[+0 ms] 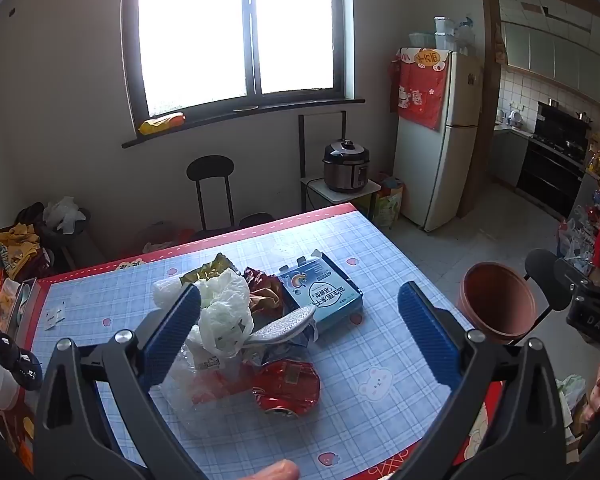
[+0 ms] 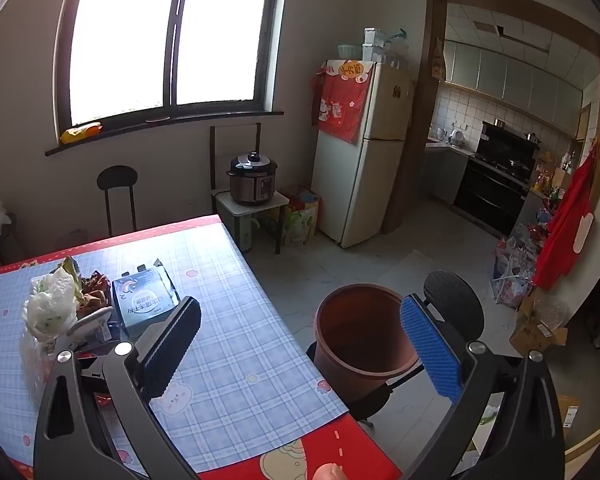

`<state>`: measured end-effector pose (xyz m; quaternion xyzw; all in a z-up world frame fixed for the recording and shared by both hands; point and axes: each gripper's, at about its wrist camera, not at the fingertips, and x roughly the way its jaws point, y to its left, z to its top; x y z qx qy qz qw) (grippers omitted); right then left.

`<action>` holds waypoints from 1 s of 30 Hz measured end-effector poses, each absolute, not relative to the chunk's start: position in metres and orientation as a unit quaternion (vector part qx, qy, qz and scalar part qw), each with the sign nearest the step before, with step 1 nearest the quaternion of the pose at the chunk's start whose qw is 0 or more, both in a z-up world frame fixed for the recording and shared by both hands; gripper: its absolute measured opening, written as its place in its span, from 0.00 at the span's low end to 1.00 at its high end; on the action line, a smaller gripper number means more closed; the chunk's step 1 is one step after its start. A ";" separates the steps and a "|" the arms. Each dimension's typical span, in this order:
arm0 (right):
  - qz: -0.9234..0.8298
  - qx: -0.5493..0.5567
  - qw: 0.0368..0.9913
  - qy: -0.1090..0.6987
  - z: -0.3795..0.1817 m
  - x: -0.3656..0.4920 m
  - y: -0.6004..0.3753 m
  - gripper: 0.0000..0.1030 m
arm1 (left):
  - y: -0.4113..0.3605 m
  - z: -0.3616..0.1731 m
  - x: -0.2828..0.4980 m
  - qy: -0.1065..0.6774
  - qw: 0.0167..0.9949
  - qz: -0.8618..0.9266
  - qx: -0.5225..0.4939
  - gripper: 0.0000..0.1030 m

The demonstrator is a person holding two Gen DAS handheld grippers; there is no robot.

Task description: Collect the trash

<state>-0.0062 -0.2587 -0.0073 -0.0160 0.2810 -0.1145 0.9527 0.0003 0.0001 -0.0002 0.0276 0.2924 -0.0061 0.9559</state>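
Left wrist view: the bench (image 1: 380, 264), under a blue checked cloth with a red border, filled the lower frame and carried all the trash in one heap.
Bench, open room: the near right stretch of cloth lay bare; the heap sat toward the left and middle, clear of every edge.
Brown bin (image 2: 360, 332): it stood upright just off the bench's right edge, seemingly on a black stool (image 2: 456, 304), mouth open upward, probably put there so trash could be carried over the edge and dropped in.
Trash heap: a blue box (image 1: 324, 292) lay flat at the far right of the pile; a white plastic bag (image 1: 224, 312) was bunched on top at the left; a grey insole (image 1: 288, 322) leaned across the middle; a crushed red wrapper (image 1: 288, 388) lay nearest, on clear plastic film.
Left hand-held gripper (image 1: 300, 328): jaws spread wide, tipped downward over the heap, holding nothing; the white plastic bag sat just beside its left pad.
Right hand-held gripper (image 2: 300, 340): jaws spread wide and empty, hanging over the bench's right edge with the brown bin between the pads in view, not touched.
Judgement: collecting looked not yet begun.
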 end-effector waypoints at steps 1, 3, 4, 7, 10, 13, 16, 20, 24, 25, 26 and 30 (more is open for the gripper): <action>-0.114 -0.016 0.953 0.280 -0.008 -0.006 -0.259 0.95 | 0.000 0.000 0.000 0.293 0.956 -0.005 0.028 0.95; -0.114 -0.015 0.952 0.283 -0.009 -0.005 -0.259 0.95 | 0.001 0.000 0.000 0.293 0.956 -0.003 0.027 0.95; -0.113 -0.015 0.952 0.283 -0.010 -0.004 -0.259 0.95 | 0.001 0.000 0.000 0.293 0.956 -0.002 0.027 0.95; -0.109 -0.013 0.952 0.287 -0.008 -0.002 -0.254 0.95 | 0.006 -0.002 0.000 0.293 0.956 0.007 0.028 0.95; -0.101 -0.012 0.951 0.293 -0.013 0.005 -0.251 0.95 | 0.006 -0.003 -0.002 0.295 0.955 0.017 0.028 0.95; -0.090 -0.014 0.950 0.299 -0.019 0.009 -0.245 0.95 | 0.012 -0.005 -0.004 0.300 0.953 0.029 0.023 0.95; -0.082 -0.017 0.950 0.301 -0.020 0.011 -0.239 0.95 | 0.023 -0.009 -0.004 0.306 0.951 0.040 0.018 0.95; -0.073 -0.019 0.950 0.303 -0.020 0.014 -0.237 0.95 | 0.029 -0.010 -0.005 0.307 0.950 0.051 0.016 0.95; -0.071 -0.023 0.951 0.299 -0.019 0.016 -0.233 0.95 | 0.036 -0.010 -0.006 0.307 0.950 0.057 0.011 0.95; -0.071 -0.024 0.951 0.299 -0.018 0.017 -0.232 0.95 | 0.038 -0.010 -0.006 0.307 0.950 0.058 0.010 0.95; -0.071 -0.025 0.951 0.299 -0.019 0.018 -0.231 0.95 | 0.039 -0.010 -0.006 0.307 0.950 0.059 0.009 0.95; -0.070 -0.026 0.952 0.298 -0.019 0.018 -0.230 0.95 | 0.036 -0.010 -0.004 0.307 0.950 0.061 0.008 0.95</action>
